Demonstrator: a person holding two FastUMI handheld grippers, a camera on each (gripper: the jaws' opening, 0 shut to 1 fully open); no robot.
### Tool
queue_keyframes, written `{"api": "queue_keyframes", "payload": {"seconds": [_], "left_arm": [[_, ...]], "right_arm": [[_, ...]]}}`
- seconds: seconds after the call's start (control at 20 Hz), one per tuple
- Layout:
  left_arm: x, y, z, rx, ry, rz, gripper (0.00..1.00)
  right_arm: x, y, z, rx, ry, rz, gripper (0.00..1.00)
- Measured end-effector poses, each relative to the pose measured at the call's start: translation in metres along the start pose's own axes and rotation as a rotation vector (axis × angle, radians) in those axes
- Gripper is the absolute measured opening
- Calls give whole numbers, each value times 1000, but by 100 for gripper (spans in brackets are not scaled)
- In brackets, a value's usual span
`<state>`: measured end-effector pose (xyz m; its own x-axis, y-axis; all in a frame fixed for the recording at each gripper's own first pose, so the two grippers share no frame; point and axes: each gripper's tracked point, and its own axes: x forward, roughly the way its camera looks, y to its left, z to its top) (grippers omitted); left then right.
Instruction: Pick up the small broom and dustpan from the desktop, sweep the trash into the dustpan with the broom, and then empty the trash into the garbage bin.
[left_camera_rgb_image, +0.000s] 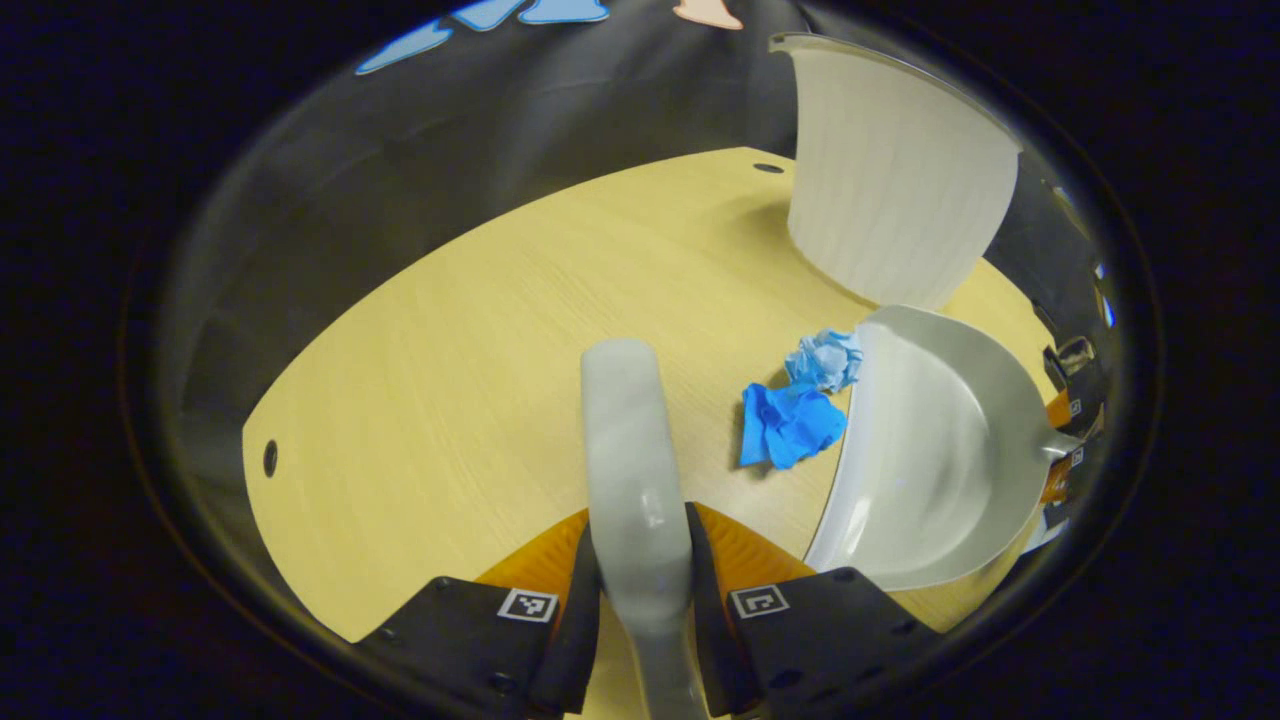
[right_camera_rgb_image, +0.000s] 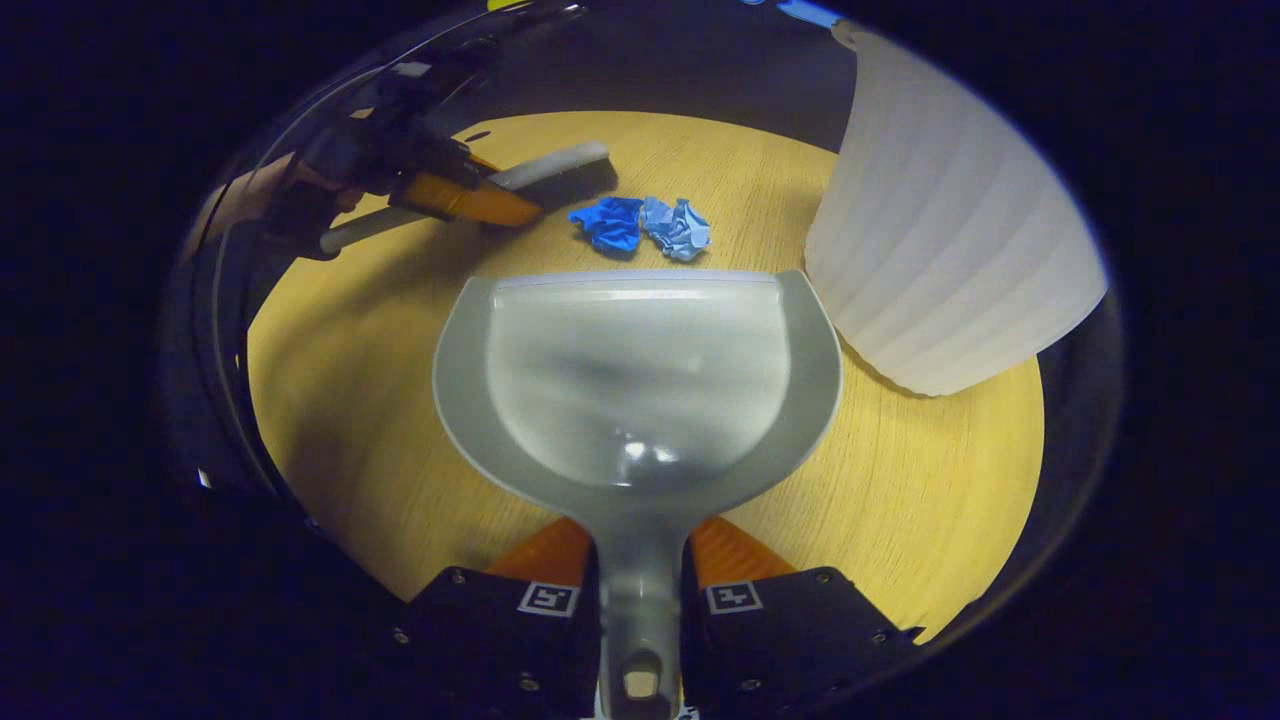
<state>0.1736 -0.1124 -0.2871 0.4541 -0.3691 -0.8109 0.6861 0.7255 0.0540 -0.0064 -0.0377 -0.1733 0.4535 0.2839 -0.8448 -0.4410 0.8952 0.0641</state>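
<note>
The left hand-held gripper (left_camera_rgb_image: 645, 590) has both fingers pressed on the handle of the small broom (left_camera_rgb_image: 632, 470), which runs straight ahead from it over the counter (left_camera_rgb_image: 450, 350). Ahead and to the right of that gripper lie two crumpled scraps of trash touching each other, a dark blue paper (left_camera_rgb_image: 788, 425) nearer and a pale blue paper (left_camera_rgb_image: 826, 360) beyond it, both just at the front lip of the dustpan (left_camera_rgb_image: 930, 460). The right hand-held gripper (right_camera_rgb_image: 640, 600) is clamped on the dustpan's handle, the pan (right_camera_rgb_image: 640, 380) spreading forward from its fingers with its lip low at the counter. Just past that lip, in the right gripper view, sit the dark blue paper (right_camera_rgb_image: 610, 223) and the pale one (right_camera_rgb_image: 678, 228), with the broom's head (right_camera_rgb_image: 560, 172) off to the left of them, carried by the left gripper. To the right of the dustpan stands the white ribbed garbage bin (right_camera_rgb_image: 940, 240), close beside the pan's edge.
</note>
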Motion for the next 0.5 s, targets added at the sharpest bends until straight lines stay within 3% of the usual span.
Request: {"api": "queue_keyframes", "payload": {"seconds": [0.5], "left_arm": [[5, -45, 59, 237, 4, -199, 48]], "right_arm": [[-5, 1, 4, -44, -4, 18, 32]]}}
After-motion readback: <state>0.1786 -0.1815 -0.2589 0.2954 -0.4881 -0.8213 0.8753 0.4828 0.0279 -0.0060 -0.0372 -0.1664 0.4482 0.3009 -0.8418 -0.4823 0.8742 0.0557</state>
